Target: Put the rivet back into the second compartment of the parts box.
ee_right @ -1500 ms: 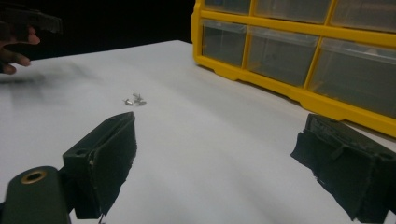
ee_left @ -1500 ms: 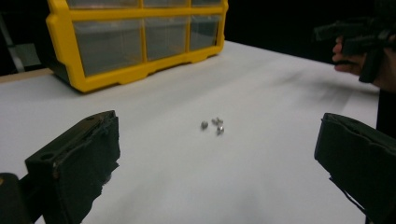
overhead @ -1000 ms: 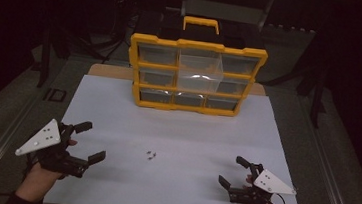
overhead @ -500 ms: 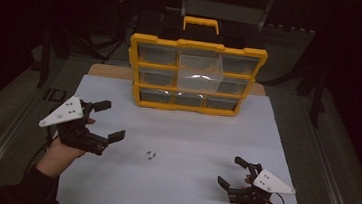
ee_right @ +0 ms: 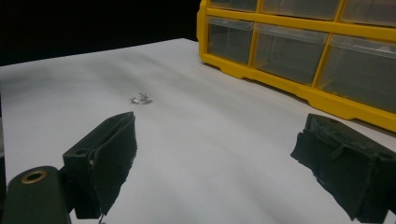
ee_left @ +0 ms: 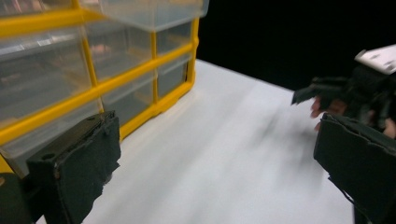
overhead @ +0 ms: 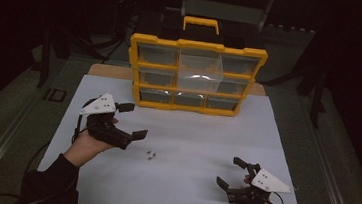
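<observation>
Lying loose on the white table top (overhead: 189,148), slightly left of centre in the high view, a small cluster of metal screws (overhead: 151,155) is noted; the pieces are too small for a long axis to be made out. The same cluster (ee_right: 141,99) is seen in the upper left of the right gripper view, beyond and above the left-hand jaw. From the left gripper (overhead: 128,122) the cluster is found just below and to the right in the high view, near its lower jaw tip but not touched by it. The right gripper (overhead: 232,173), at the lower right of the frame, is set well apart from the cluster, so the left hand is judged the nearer. Both grippers are observed with jaws spread wide and nothing held between them. The left gripper is carried above the surface, its jaws directed toward the right of the frame, the hand (overhead: 89,142) beneath it and the sleeve entering from the lower left corner. The yellow drawer cabinet (overhead: 195,76) stands at the far edge of the table, in the upper centre, close beyond the left gripper. A short reach down and to the right would be required of the left gripper; the pickup is judged delicate given the smallness of the parts.
</observation>
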Available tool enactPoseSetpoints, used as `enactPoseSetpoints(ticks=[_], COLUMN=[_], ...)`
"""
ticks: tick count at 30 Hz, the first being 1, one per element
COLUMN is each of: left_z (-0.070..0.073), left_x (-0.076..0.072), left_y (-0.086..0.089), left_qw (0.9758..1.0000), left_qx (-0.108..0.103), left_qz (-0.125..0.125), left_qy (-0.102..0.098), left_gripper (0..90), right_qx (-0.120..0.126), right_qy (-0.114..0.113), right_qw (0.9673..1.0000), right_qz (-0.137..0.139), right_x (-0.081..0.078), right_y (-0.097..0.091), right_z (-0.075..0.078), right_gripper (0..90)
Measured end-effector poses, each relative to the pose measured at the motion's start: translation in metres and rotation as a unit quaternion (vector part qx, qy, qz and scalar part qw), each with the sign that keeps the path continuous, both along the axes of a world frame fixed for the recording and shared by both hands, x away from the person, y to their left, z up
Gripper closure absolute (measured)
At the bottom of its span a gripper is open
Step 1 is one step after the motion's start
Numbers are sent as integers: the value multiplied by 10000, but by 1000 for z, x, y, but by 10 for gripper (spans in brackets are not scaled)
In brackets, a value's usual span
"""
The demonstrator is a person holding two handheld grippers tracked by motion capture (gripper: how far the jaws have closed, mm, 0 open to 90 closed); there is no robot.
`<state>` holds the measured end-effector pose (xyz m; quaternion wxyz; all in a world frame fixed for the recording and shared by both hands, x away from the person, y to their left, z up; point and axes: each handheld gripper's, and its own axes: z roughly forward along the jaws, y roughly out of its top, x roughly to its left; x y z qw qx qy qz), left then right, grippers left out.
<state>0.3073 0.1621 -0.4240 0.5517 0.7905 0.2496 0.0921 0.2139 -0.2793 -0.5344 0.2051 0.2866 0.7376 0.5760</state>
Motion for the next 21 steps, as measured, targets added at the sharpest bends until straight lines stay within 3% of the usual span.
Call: enactPoseSetpoints(ticks=[4, 8, 11, 18, 21], left_z=[-18, -33, -43, -65, -72], left_x=[9, 12, 12, 10, 9], left_y=[-8, -13, -17, -25, -26], left_qw=[9996, 9990, 9977, 9917, 9899], left_qx=[110, 387, 547, 1020, 1132], left_qz=[-15, 9, -48, -104, -125], left_qy=[254, 240, 392, 772, 848], left_gripper=[38, 87, 139, 227, 293], right_qx=[-21, -36, -40, -47, -57], right_qy=[15, 45, 60, 105, 108], right_qw=[10000, 10000, 9999, 9999, 9999], right_qz=[25, 62, 70, 99, 114], right_x=[1, 1, 1, 1, 1], right_y=[0, 2, 2, 2, 2], right_z=[-1, -1, -2, -2, -2], right_gripper=[109, 109, 109, 110, 110])
